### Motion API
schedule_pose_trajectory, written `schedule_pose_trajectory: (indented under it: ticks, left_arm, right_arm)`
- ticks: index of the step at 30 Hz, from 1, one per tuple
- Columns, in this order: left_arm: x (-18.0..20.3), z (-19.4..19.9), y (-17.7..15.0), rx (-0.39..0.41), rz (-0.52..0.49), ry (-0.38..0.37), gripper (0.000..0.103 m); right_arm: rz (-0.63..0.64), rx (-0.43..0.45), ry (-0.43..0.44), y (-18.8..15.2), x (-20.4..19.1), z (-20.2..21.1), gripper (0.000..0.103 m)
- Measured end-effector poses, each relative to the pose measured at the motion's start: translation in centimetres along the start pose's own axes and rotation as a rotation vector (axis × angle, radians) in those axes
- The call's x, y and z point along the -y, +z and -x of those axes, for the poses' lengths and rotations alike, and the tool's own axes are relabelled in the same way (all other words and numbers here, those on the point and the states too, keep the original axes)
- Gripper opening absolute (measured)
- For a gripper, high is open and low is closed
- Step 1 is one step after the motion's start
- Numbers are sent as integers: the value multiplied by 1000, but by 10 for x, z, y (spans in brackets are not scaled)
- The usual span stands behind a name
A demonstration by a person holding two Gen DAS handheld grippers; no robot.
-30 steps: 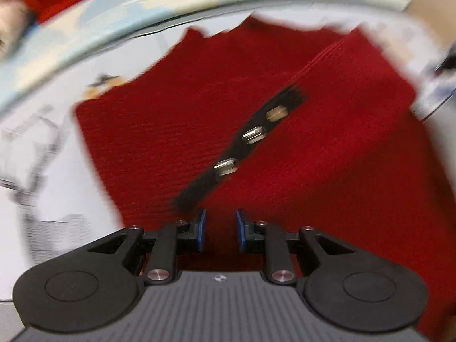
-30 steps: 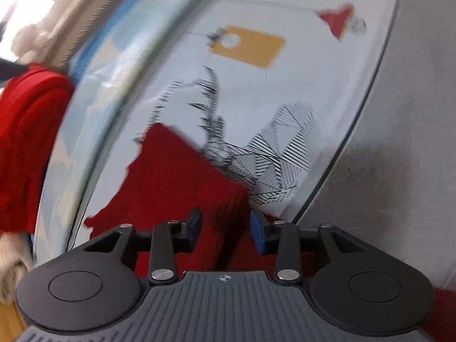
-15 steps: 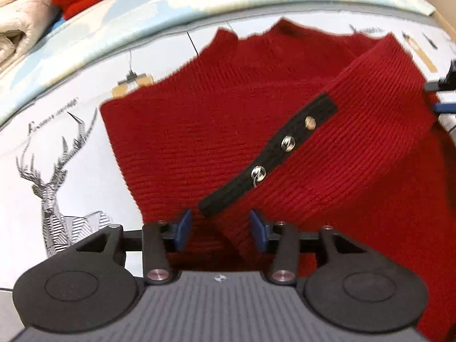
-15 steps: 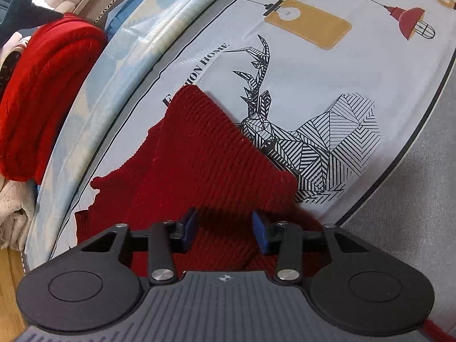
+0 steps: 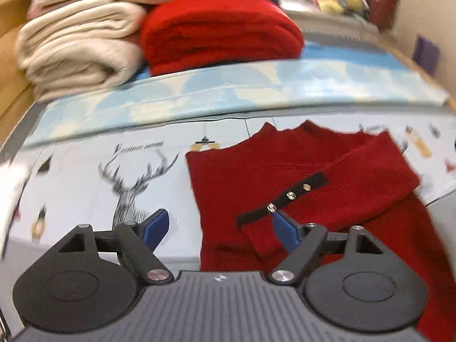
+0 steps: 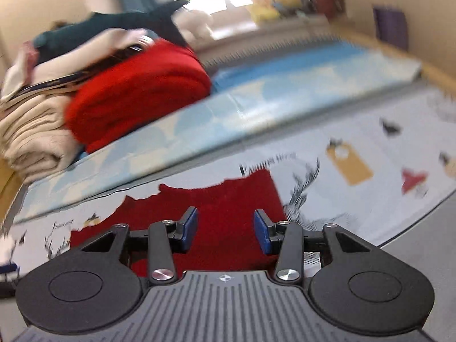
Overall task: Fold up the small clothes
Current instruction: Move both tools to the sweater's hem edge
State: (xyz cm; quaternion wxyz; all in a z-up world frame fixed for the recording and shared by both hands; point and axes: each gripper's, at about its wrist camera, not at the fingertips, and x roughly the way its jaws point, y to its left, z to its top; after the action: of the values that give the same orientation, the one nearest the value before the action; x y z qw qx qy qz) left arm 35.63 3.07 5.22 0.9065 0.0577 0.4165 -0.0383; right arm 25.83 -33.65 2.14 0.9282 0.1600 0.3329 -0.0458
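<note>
While both wrist views are blurred by motion, the red knit sweater [image 5: 248,176] can be made out lying flat on the printed white sheet [image 5: 85,176], one sleeve [image 5: 367,182] folded across its body. A black placket [image 5: 280,201] with three metal buttons runs along that sleeve's cuff end. Left gripper [image 5: 219,226]: jaws spread wide and empty, right-hand blue pad just beside the placket; contact cannot be told. Right gripper [image 6: 225,230]: jaws also apart and holding nothing, poised over the sweater's [image 6: 228,199] body. Sheet print: a line-drawn deer [image 5: 134,182] with a line of script above the antlers, too smeared to read; in the right view, a yellow tag motif [image 6: 349,165] and a red lamp motif [image 6: 413,178]. No brand or label is legible on the garment. Behind the sheet runs a pale blue patterned cloth [image 5: 228,91], on which rest a folded bright red knit [image 5: 219,37] and a stack of cream folded textiles [image 5: 77,45], touching side by side
</note>
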Motion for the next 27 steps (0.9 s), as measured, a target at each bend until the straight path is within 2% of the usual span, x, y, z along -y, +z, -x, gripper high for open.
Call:
schedule_pose_trajectory:
  ticks: [2,4,7,10,11,12,13,15,16,18,20,23,27]
  left_arm:
    - [-1,28,-15,16,11,-10,84]
    - [3,59,-36,52,-27,-4,84]
    - [6,93,-73,107,-91,6,84]
    - [6,115,-118,123,-125,-24,82]
    - [7,117,-131,124,-123,-38,75]
    - [6,115,-146,118,-112,-56,64]
    - [4,110,-161,107,-95,-74,57]
    - [1,93,-191,49,-49,-103,27]
    - [-1,86,-203,7,-35,-102,23]
    - [-2,72,-213,-91,-9,-91,20]
    - [-9,72,-212,-95,36,-125,20]
    - [-21,66,-214,-127,119,-135,20]
    - [-30,58,-214,-170,184,-157,20]
  right_arm:
    - [64,-1,0,-7,1,23,46]
    - [101,-3,4,-19,8,47,46]
    - [95,-7,16,-43,25,78,46]
    - [88,4,13,-78,47,108,46]
    - [94,2,-1,-91,53,114,46]
    - [95,-3,-24,-106,60,121,46]
    - [84,-9,-44,-120,66,125,46]
    - [30,-45,-67,-147,82,129,46]
    - [6,-79,-79,-156,87,129,46]
    - [-21,-134,-76,-165,91,127,46]
    - [15,-126,-61,-167,89,128,44]
    - [64,-138,-102,-172,88,124,44]
    - [0,-190,-108,-177,102,119,44]
